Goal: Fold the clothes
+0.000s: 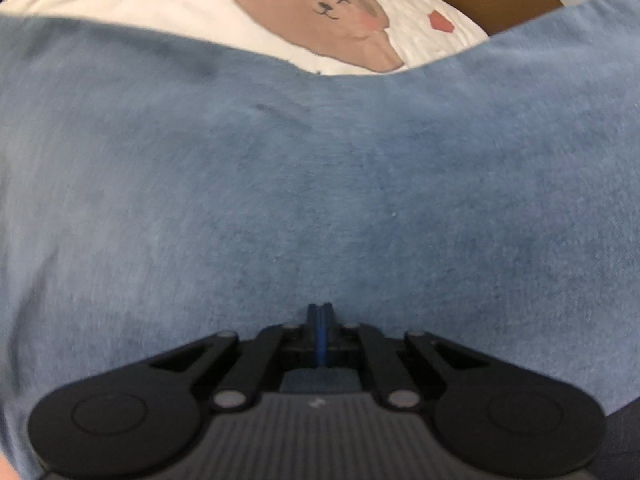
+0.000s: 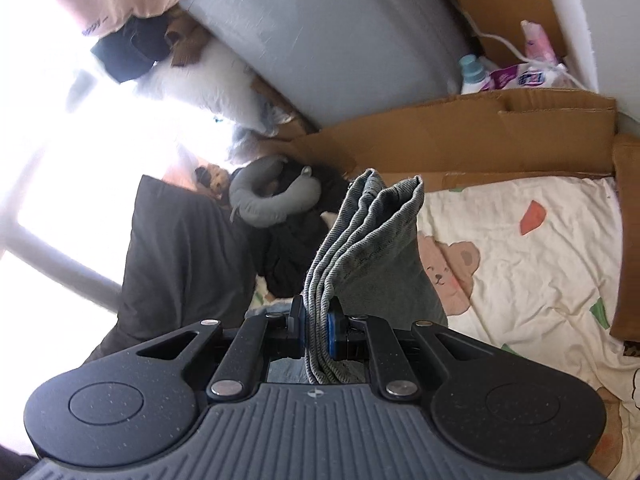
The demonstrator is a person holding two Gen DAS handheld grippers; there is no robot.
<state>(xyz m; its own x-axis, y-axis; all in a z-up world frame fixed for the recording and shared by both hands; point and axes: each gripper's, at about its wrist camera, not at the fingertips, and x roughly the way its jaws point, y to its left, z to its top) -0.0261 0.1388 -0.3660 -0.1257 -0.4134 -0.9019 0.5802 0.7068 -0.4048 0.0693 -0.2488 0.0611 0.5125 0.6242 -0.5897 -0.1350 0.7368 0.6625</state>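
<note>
A blue denim garment (image 1: 320, 184) spreads across almost the whole left wrist view, blurred, lying over a cream bedsheet printed with a bear (image 1: 320, 12). My left gripper (image 1: 320, 312) hovers over the denim with its jaws pressed together and no cloth visible between them. In the right wrist view my right gripper (image 2: 318, 320) is shut on a thick folded bundle of the same denim (image 2: 372, 232), whose layered edge stands up beyond the blue pads (image 2: 331, 330). The bundle hangs above the bear sheet (image 2: 520, 280).
Brown cardboard (image 2: 480, 140) lines the far edge of the bed. A dark pillow (image 2: 180, 260), a grey neck pillow (image 2: 264, 200) and dark clothes (image 2: 288, 256) lie at the left. Bottles and packets (image 2: 504, 76) stand behind the cardboard, beside a grey panel (image 2: 340, 40).
</note>
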